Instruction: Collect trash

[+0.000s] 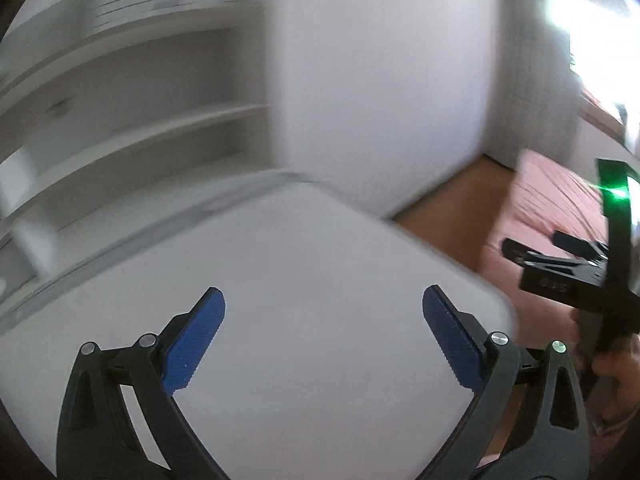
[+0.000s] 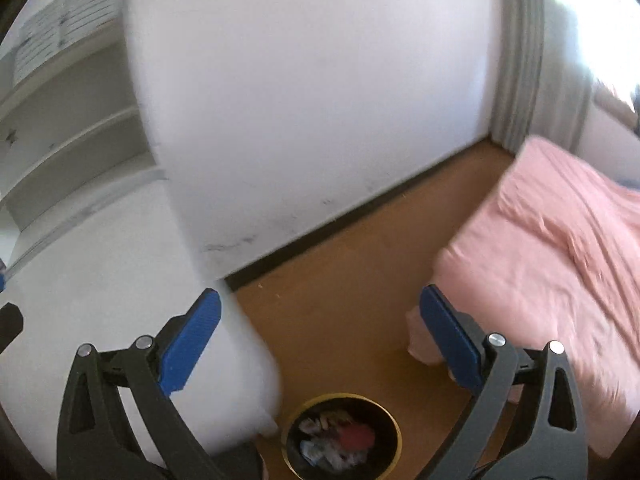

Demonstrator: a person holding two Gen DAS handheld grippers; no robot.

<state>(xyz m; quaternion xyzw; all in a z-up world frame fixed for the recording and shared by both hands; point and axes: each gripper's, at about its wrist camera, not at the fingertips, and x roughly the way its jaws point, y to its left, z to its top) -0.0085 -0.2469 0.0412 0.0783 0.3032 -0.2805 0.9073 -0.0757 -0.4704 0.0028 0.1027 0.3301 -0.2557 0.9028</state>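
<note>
Crumpled paper and wrapper scraps plus a red bit fill the trash bin (image 2: 341, 436), on the floor just beside the white table (image 1: 280, 280) corner; we'd judge it light, soft, easy to pinch anywhere. Both the left gripper (image 1: 323, 340) & right gripper (image 2: 320, 338) hang spread wide w/ nothing between.

So the left gripper (image 1: 323, 334) is hanging over a white table (image 1: 304, 248), jaws spread wide with nothing between the blue pads (image 1: 192, 344). Tabletop under it is bare. Past the table's far edge there are white shelves (image 1: 132, 120) (pretty smeared, can't make out what's on them) and a plain white wall (image 1: 380, 80). Off the table's right corner you get wooden floor (image 1: 452, 196) and a pink bed (image 1: 548, 216). The other gripper (image 1: 560, 264) pokes in at the right edge, a hand (image 1: 612, 364) under it, green light glowing on top.
</note>
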